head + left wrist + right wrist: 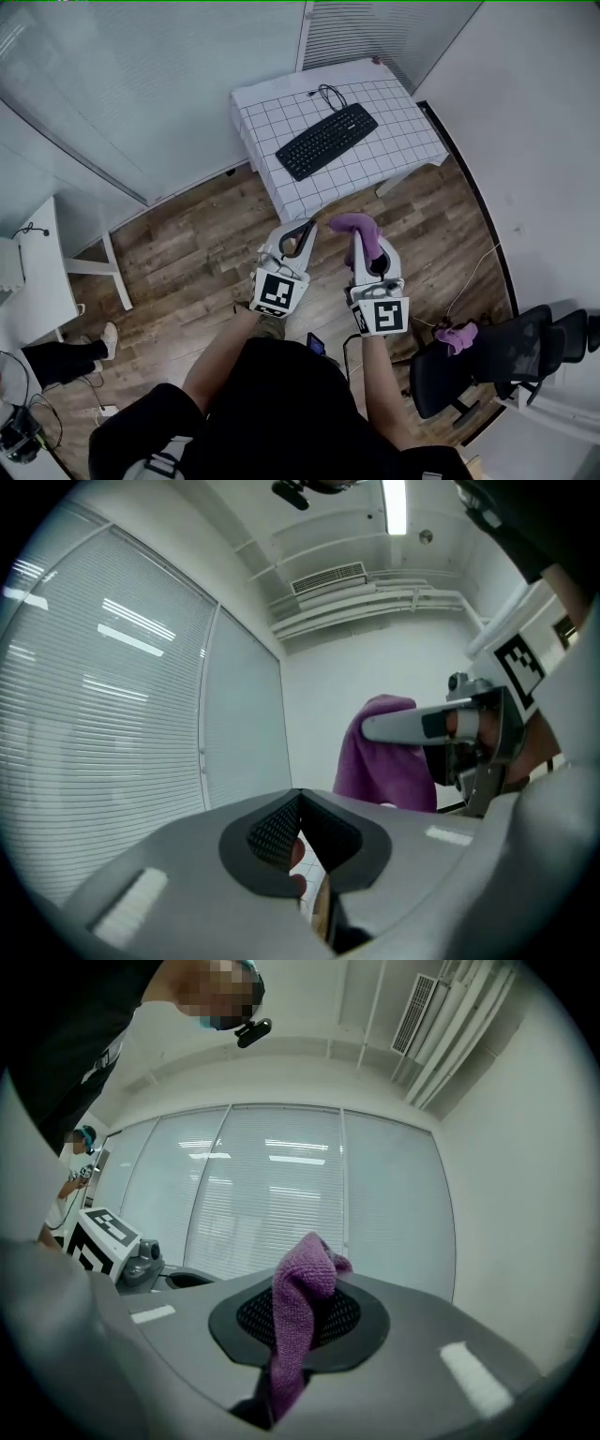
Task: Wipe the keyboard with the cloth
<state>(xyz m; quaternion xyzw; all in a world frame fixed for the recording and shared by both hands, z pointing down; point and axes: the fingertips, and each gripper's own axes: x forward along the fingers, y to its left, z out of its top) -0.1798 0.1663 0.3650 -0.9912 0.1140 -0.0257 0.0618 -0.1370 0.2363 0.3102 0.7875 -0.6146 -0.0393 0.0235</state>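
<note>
the person stood on a brown wooden plank floor (187,253), holding both tongs out level in front of the body. the left gripper (305,228) had its two dark ribbed pads pressed together with nothing between them; its own view showed the pads meeting in a closed point. the right gripper (360,240) was clamped on a purple knitted cloth (353,223), which bunched up above the jaws and hung down between them in the right gripper view. the two grippers were near each other, side by side, each with its white cube of black square markers (277,292) facing the head camera.

the black rectangular computer keyboard (326,141) lay diagonally on a small table covered with a white cloth printed in a dark grid (403,141), ahead of the grippers and well apart from them. a black cable (328,95) curled on the table just beyond the keyboard. the purple cloth was in the air, touching neither keyboard nor table.

to the right a black office chair (497,361) stood near the white wall, with a second purple cloth (457,336) lying on it. a white desk (37,277) was at the left edge, and a glass partition with white slatted blinds (94,714) ran behind the table.
</note>
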